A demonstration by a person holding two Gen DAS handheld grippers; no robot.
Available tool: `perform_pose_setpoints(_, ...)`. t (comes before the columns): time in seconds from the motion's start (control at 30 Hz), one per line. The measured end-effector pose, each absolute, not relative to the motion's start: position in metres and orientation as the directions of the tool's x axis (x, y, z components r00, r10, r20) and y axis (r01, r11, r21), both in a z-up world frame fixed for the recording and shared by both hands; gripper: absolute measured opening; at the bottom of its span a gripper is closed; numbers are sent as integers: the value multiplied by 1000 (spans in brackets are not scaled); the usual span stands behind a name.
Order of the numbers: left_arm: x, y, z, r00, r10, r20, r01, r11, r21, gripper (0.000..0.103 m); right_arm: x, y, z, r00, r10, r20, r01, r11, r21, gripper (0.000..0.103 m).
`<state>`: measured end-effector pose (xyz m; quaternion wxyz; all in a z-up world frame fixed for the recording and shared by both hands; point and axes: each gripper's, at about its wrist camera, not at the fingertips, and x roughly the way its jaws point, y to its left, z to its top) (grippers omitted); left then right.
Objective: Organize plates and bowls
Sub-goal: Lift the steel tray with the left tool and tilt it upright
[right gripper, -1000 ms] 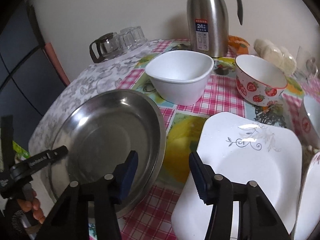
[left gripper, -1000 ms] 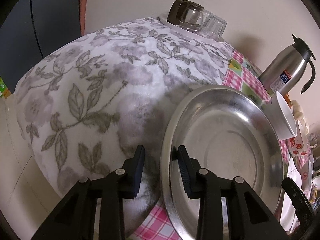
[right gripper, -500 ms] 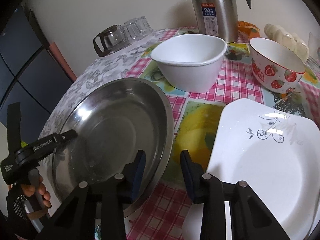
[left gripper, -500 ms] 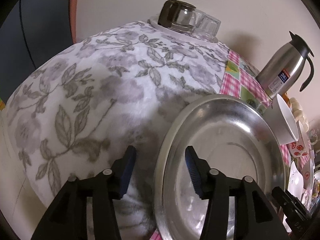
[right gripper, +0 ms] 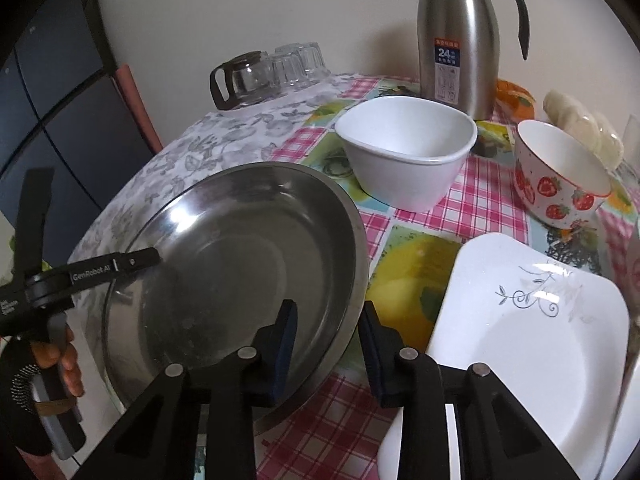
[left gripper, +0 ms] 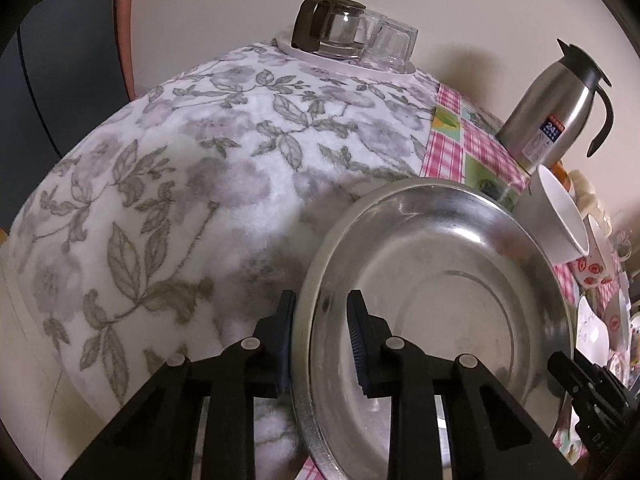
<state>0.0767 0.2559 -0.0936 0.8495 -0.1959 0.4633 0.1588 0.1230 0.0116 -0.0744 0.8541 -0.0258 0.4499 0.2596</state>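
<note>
A wide steel plate (left gripper: 440,300) lies half on the floral cloth and half on the checked cloth. My left gripper (left gripper: 320,332) straddles its left rim. Its jaws are closing, the outer pad against the rim's edge and the inner pad on the sloping wall. In the right wrist view the same steel plate (right gripper: 240,272) has my right gripper (right gripper: 326,332) around its right rim. Those jaws are also closing, and a sliver still shows beside the outer pad. A white square plate (right gripper: 532,340) lies just right of it. A white bowl (right gripper: 404,152) and a strawberry bowl (right gripper: 560,184) stand behind.
A steel thermos jug (right gripper: 456,40) stands at the back by the wall. A glass pot with upturned tumblers (right gripper: 272,72) sits on a tray at the back left. The floral cloth (left gripper: 180,160) drops off the table's left edge. A hand (right gripper: 60,364) grips the left tool.
The left jaws widened, then narrowed onto the steel plate's left rim. The right jaws narrowed and shifted left, from spanning both plates to straddling only the steel plate's right rim.
</note>
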Motion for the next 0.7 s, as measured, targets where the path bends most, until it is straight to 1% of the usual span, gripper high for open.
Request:
perform_pose_setpoints(0.23,65,246,-83,519,103,-848,-447,879,-167,27,120,4,-68,460,448,-766,-463,858,223,34)
perform_pose_setpoints(0.43,59,236,-66,525,123,-842,-440,886,-145,27,115,-2,-56,475,466,-747,-469,852,234,34)
perform_pose_setpoints(0.6,56,223,-48,539,127,-833,-418,899,-133,27,111,-12,-46,473,500,-725,-470,840,273,34)
perform_pose_setpoints(0.7,55,218,-42,540,130,-832,-418,899,-130,27,104,-15,-37,498,488,-717,-478,844,243,34)
